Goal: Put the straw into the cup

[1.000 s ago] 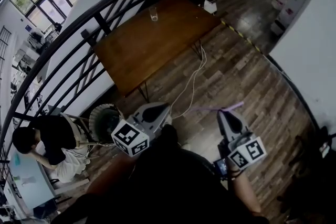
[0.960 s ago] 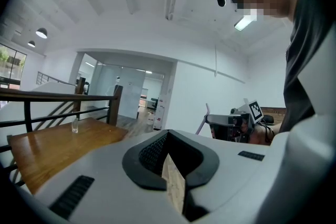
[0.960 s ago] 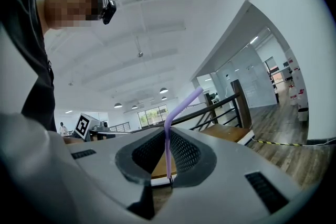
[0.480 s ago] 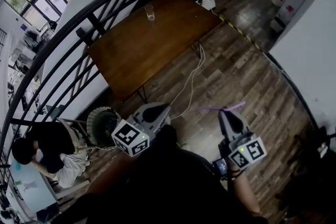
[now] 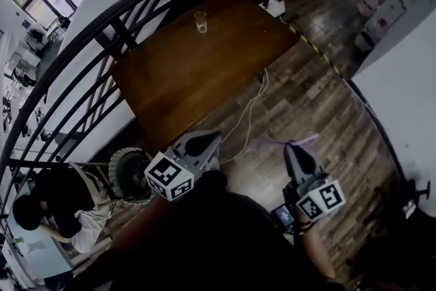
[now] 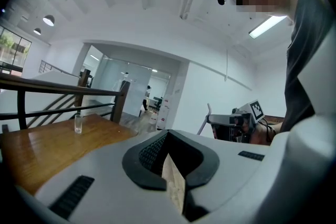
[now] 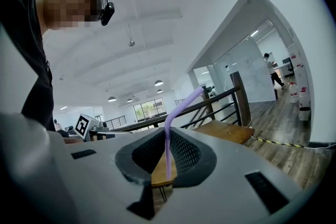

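Note:
A clear cup (image 5: 200, 22) stands upright near the far edge of the brown wooden table (image 5: 184, 71); in the left gripper view the cup (image 6: 78, 124) shows small at the left. My right gripper (image 5: 292, 147) is held over the wood floor, well short of the table, shut on a purple bendy straw (image 5: 283, 142) that lies crosswise at its tip. In the right gripper view the straw (image 7: 167, 152) rises from between the closed jaws of the gripper (image 7: 167, 136) and bends to the right. My left gripper (image 5: 210, 139) (image 6: 169, 139) is shut and holds nothing.
A black curved railing (image 5: 102, 24) runs along the table's left side. White cables (image 5: 248, 112) trail over the floor from the table. A round fan-like object (image 5: 129, 170) and a seated person (image 5: 48, 211) are at the lower left. A white wall (image 5: 409, 78) stands at the right.
The head view has shifted a little, so the table and cup sit slightly lower in the picture. Both grippers keep their places, and the straw stays held.

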`<state>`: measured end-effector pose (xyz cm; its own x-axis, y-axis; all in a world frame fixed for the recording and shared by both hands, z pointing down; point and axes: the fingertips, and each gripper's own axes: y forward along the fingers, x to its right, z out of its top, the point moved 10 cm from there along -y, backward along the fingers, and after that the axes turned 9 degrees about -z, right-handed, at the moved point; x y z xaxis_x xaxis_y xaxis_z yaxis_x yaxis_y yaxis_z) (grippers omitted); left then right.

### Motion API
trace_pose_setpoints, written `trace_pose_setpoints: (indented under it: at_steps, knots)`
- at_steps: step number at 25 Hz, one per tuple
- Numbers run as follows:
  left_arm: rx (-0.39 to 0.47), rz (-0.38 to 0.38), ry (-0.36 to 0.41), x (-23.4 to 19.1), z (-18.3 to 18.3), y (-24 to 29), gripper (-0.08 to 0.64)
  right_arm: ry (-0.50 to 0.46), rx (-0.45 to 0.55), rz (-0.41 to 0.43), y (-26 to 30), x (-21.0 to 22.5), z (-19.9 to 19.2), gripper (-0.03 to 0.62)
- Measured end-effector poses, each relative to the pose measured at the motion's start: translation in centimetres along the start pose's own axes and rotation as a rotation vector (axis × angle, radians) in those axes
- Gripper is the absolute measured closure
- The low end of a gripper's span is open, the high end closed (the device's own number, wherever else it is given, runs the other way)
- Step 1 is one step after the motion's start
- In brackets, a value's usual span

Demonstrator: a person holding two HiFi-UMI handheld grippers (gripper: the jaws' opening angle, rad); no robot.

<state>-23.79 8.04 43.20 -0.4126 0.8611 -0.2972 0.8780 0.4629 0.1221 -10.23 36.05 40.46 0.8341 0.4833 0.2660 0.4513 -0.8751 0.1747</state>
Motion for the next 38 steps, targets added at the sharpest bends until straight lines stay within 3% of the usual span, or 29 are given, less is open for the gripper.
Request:
trace_pose_setpoints:
  at_steps: [5,13,29,38]
  knots:
    - [-0.011,-0.032,0.011,-5.9,3.1,-0.1,0.549,-0.010,0.014,-0.005,6.8,-0.9,2.7,0.554]
    - [-0.019,-0.063,0.030,-11.0,5.1,-0.6,0.549,-0.026,0.054,0.010,13.1,-2.0,4.5,0.555]
    - [-0.001,0.095,0.020,-14.4,6.0,-2.4,0.550,-0.029,0.017,0.172,21.3,-1.1,5.5,0.555]
    - [0.021,0.196,-0.023,-16.5,6.7,1.0,0.549,-0.036,-0.016,0.254,26.0,3.2,7.4,0.554]
